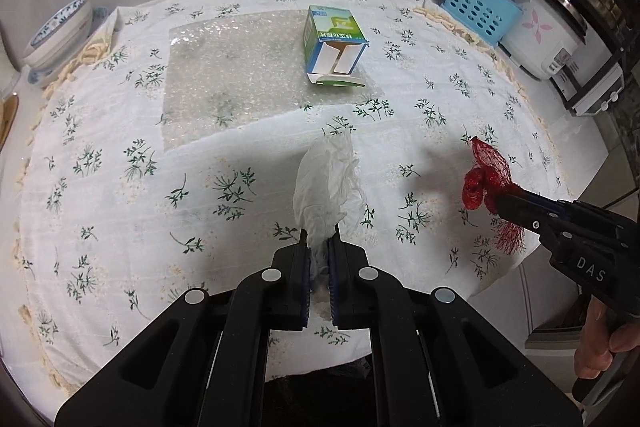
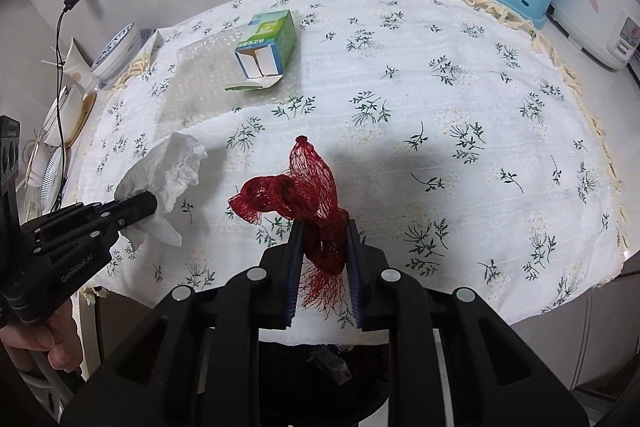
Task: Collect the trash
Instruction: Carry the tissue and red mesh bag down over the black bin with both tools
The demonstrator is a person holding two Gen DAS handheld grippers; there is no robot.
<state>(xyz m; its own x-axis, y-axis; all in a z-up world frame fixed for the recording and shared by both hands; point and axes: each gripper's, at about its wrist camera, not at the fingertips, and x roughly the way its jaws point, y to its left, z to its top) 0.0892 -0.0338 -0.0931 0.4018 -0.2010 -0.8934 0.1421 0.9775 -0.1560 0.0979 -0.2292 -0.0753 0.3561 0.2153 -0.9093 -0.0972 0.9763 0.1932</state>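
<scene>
Both claws loaded, both off the cloth (image 1: 120, 115). L claw (image 1: 318, 247) is pinched nearly closed on the tissue (image 1: 326, 183); tissue sticks out fwd past the tips, crumpled, long axis along the fingers. R claw (image 2: 323, 227) is clamped on the red net (image 2: 308, 195), jaws a bit apart w/ the wad filling the gap, frayed end hanging below the pads, knotted tip pointing away from you. Landmark = box (image 1: 334, 43): it lies on its side on the bubble wrap (image 1: 224, 79) w/ open flaps toward you, well apart from both claws, far side of the cloth. Tissue hangs on your side of the box, about in line w/ it; net is nearer you too and off to its R. Box looks closer to L claw, but neither claw is free, so I'd guess you dump first. No bin clearly visible; can't tell where it is.
</scene>
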